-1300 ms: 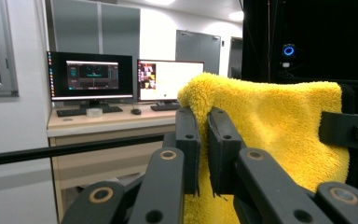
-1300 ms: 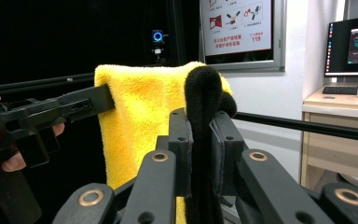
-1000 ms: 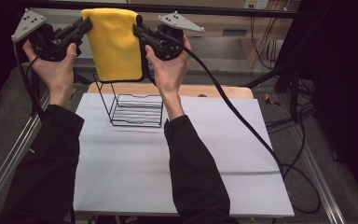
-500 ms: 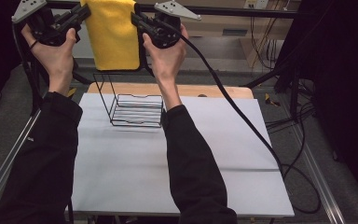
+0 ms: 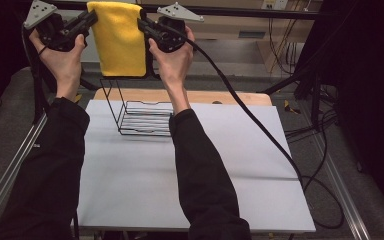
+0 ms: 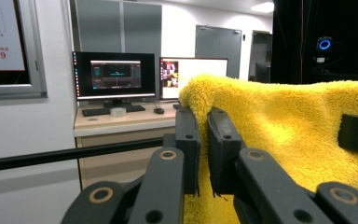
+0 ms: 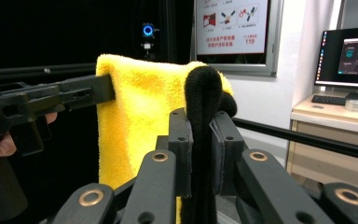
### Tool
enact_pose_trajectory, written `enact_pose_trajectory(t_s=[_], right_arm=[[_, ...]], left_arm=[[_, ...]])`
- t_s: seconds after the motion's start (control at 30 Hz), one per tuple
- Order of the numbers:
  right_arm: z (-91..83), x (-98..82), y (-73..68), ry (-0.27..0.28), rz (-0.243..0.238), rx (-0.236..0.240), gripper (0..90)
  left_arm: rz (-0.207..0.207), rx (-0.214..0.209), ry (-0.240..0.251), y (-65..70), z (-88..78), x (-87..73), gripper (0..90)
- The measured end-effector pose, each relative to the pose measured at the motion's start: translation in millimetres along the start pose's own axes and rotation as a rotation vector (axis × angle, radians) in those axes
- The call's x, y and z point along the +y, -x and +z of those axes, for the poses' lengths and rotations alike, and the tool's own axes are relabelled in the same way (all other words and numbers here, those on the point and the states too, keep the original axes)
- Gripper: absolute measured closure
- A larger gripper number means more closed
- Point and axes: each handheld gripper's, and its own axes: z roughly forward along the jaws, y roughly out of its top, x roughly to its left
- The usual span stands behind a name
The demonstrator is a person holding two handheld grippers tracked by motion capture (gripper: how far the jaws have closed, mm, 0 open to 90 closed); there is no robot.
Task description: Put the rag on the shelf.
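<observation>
One yellow towel [image 5: 119,42] hanging lengthwise downward

Dim, dark-edged high view; bright ceiling light in left gripper view; slightly soft focus.

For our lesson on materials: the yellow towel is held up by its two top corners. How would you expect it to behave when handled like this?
Probably floppy: the yellow towel hangs straight down between the left gripper and the right gripper. Likely light, since small pinches at its corners carry it. Its fluffy pile suggests it resists slipping.
</observation>
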Motion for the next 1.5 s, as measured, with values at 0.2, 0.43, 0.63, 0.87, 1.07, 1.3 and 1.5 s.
enact_pose_trajectory(t_s=[0.2,0.43,0.63,0.87,1.07,1.3,1.5], right_arm=[[-0.1,-17.7,3.8,-0.027,0.016,-0.001,80.8],[-3.8,-25.7,6.9,-0.056,0.011,-0.007,80.8],[-10.9,-36.8,10.0,-0.064,0.03,-0.003,80.8],[-17.2,-48.4,13.7,-0.074,0.042,-0.007,80.8],[-20.6,-55.3,15.9,-0.068,0.047,-0.003,80.7],[-26.2,-57.7,9.0,-0.054,0.03,0.01,80.6],[-27.4,-61.2,7.1,-0.071,0.021,0.0,80.6]], left_arm=[[0.016,-0.012,-0.024,0.4,-0.2,-13.9,83.6],[0.013,-0.034,-0.043,2.5,-0.5,-27.4,83.6],[0.027,-0.054,-0.052,7.9,-3.9,-35.6,83.6],[0.037,-0.078,-0.071,13.3,-7.3,-45.1,83.7],[0.043,-0.094,-0.074,15.0,-13.7,-50.8,83.6],[0.046,-0.102,-0.067,14.9,-22.7,-55.2,83.6],[0.054,-0.11,-0.078,15.4,-24.5,-58.0,83.6]])
